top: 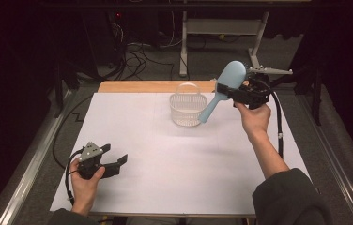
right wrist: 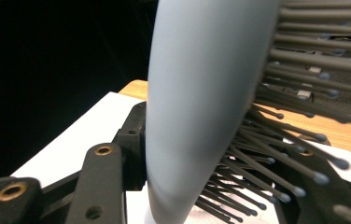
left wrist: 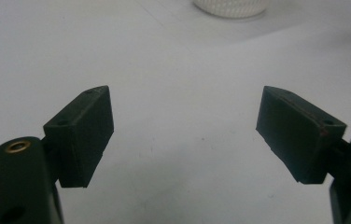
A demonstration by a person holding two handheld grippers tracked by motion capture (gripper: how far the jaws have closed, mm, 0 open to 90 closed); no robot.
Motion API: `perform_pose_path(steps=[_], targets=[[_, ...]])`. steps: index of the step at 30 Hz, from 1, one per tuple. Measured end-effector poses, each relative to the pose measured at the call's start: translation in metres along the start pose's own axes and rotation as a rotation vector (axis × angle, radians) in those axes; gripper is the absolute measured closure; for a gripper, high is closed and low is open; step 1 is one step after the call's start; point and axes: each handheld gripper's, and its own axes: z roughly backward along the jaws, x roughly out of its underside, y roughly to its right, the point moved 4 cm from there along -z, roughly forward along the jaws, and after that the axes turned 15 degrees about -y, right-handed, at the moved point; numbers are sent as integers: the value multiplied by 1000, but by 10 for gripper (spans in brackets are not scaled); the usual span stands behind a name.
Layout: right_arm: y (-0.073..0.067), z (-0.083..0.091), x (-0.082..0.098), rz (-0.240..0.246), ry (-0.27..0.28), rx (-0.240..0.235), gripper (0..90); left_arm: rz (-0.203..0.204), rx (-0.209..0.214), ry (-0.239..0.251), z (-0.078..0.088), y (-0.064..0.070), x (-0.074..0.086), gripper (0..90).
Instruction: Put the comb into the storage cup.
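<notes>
Hairbrush (top: 226, 86), smooth pale-blue plastic, dark ball-tipped bristles, in right gripper (top: 224, 89)

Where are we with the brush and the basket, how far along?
Done: the right gripper has the blue hairbrush clamped and lifted off the table. In hand: the brush hangs tilted, handle tip down beside the white basket's rim. Left: getting it into the basket and letting go, presumably. The left gripper rests open near the front of the table.
</notes>
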Motion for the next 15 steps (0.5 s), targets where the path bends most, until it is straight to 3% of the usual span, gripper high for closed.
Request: perform_pose_path(steps=[15], targets=[[-8,-20,-18,-3,5,11,531,-2,1,-1,0,0,0,199]])
